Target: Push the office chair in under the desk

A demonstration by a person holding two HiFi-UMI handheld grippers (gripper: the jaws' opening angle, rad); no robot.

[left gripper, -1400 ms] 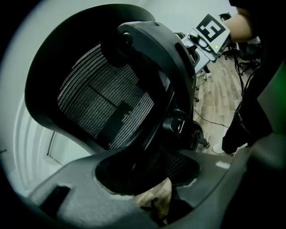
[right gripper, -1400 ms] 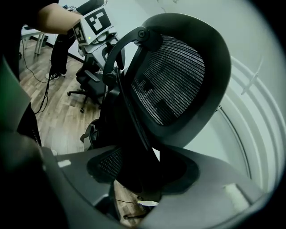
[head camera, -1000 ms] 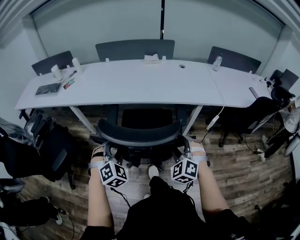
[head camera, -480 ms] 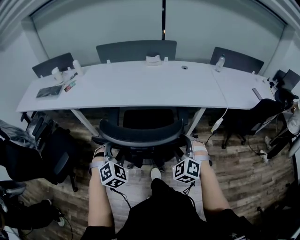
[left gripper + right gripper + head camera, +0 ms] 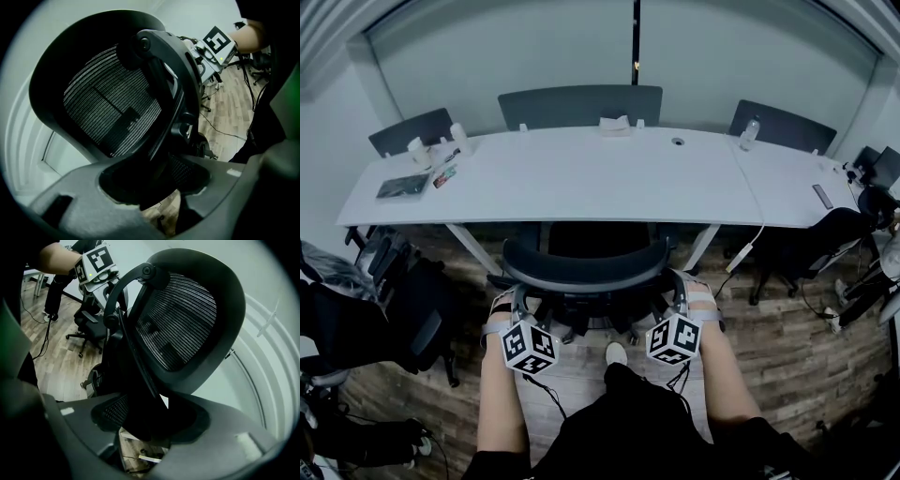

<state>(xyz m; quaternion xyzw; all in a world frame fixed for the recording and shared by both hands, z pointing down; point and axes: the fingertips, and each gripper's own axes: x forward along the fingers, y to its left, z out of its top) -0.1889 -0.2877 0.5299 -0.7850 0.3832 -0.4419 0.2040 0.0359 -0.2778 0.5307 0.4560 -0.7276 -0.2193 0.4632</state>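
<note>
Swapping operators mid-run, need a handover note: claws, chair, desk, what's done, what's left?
Left claw: looks closed on the office chair back frame, left side.
Right claw: same, right side.
Chair: centred in front of the desk, backrest short of the desk's front edge.
Done: chair gripped and lined up.
Left: push it straight in until the backrest nears the desk edge, then let go.

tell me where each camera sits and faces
head view: on the person's head, steeply down onto desk and office chair; forearms, left claw, right claw show.
left gripper view: on the left claw, along its jaws at the chair's mesh back; right claw's cube shows.
right gripper view: on the right claw, at the same mesh back; left claw's cube shows.
shared: both gripper views show the mesh back and the other claw.
</note>
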